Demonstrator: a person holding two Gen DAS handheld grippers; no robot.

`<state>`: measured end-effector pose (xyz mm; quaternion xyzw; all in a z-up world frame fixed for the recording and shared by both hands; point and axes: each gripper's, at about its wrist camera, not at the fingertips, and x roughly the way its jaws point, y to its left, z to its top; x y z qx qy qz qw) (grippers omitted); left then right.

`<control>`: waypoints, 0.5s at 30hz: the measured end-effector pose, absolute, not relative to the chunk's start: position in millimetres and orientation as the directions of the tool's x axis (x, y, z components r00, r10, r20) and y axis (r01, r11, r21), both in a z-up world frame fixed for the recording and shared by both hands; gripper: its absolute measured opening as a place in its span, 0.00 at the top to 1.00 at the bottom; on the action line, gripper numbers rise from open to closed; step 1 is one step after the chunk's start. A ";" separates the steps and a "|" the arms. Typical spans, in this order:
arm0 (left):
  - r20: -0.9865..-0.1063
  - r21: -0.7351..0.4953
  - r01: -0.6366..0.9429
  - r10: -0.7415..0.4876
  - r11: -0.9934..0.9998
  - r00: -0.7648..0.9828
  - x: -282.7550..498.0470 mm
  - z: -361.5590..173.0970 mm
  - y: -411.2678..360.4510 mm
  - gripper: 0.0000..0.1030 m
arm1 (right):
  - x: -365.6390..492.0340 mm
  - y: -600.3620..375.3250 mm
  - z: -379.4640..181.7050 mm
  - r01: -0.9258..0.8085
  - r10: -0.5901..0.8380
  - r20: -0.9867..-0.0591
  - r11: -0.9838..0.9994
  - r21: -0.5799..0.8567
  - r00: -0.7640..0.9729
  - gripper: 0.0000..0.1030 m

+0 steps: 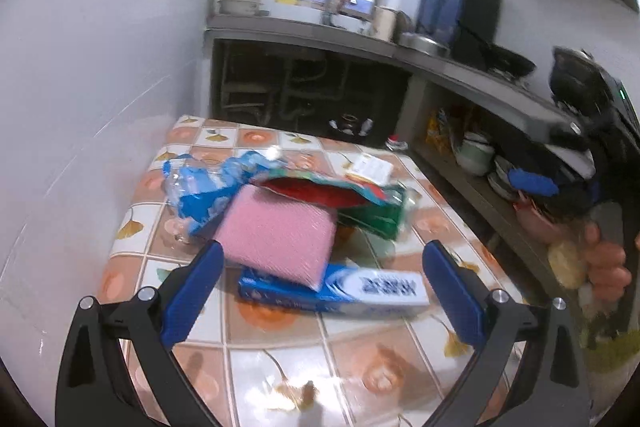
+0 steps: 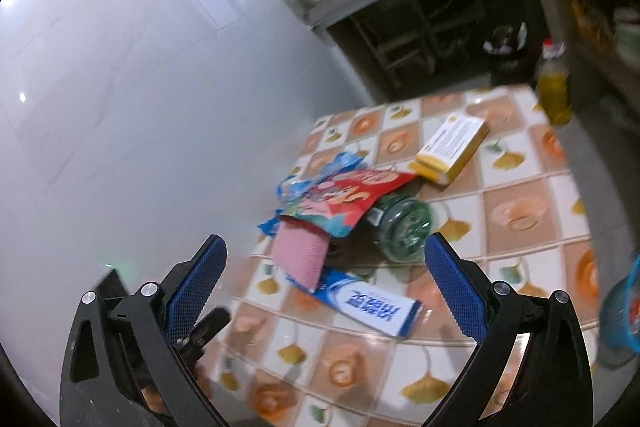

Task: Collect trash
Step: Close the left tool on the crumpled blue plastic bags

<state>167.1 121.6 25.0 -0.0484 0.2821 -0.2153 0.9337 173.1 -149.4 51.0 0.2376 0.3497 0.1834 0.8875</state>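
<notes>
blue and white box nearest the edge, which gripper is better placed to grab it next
Left, probably. The left gripper is open with the blue and white box lying right between its fingers. The right gripper, also open, sits off the table edge, with the box angled away.

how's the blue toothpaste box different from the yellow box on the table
The blue toothpaste box is long and slim, the yellow box shorter and stubbier. The toothpaste box lies at the near end of the pile with the pink sponge overlapping it; the yellow box sits at the far end, uncovered. Both lie flat on the tiled table.
</notes>
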 end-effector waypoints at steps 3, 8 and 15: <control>-0.483 -0.239 0.316 -0.394 0.918 0.781 184.1 28.4 135.7 0.05 | 183.7 -153.9 47.4 -0.152 0.531 -0.516 0.781 0.606 0.672 0.08; -0.480 -0.102 0.258 -0.274 0.961 0.833 214.0 33.5 142.0 0.20 | 198.4 -152.8 38.3 -0.135 0.567 -0.512 0.744 0.655 0.645 0.09; -0.544 -0.028 0.361 -0.317 0.932 0.776 264.3 15.6 139.4 0.38 | 209.0 -142.3 27.8 -0.138 0.590 -0.534 0.738 0.660 0.605 0.10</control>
